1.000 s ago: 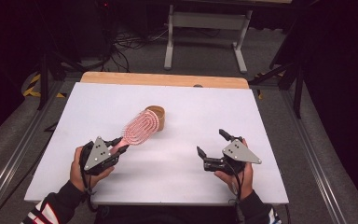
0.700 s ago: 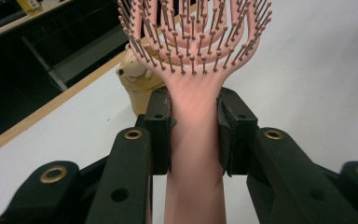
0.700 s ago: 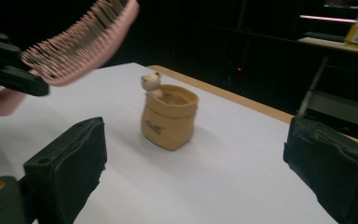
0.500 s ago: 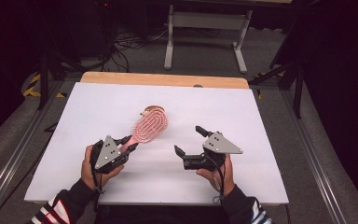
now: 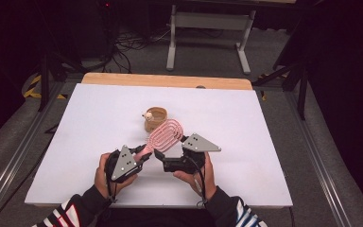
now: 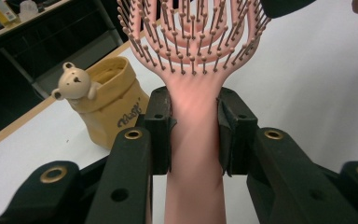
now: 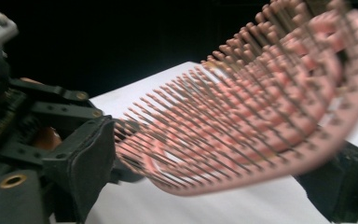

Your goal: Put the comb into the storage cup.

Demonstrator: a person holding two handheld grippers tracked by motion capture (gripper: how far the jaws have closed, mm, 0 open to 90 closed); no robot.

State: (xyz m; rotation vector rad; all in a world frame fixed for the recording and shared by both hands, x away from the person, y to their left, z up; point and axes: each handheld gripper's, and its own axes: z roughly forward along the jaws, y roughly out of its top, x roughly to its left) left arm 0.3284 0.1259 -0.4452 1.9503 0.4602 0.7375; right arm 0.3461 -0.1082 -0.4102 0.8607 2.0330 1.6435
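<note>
My left gripper [image 5: 141,153] [image 6: 193,119] is shut on the handle of a pink vented hairbrush [image 5: 166,133] [image 6: 193,46], both pads pressed on the handle's sides. The brush head points away and to the right, just above the white table [image 5: 264,123]. My right gripper [image 5: 171,146] [image 7: 219,168] reaches in from the right. Its jaws have just been closing and stand wide on either side of the brush head [image 7: 261,102], one facing the bristles and one behind the back. I see no firm press on the head.
A small tan pouch-shaped pot with a bear figure [image 5: 155,118] [image 6: 107,102] stands just beyond the brush head. A wooden strip [image 5: 165,80] runs along the table's far edge, and a metal stand [image 5: 208,28] and cables lie on the floor behind.
Both hands have come together toward the table's middle. The left gripper carried the brush to the right, uncovering the pot. The right gripper moved left until its jaws straddled the brush head.
</note>
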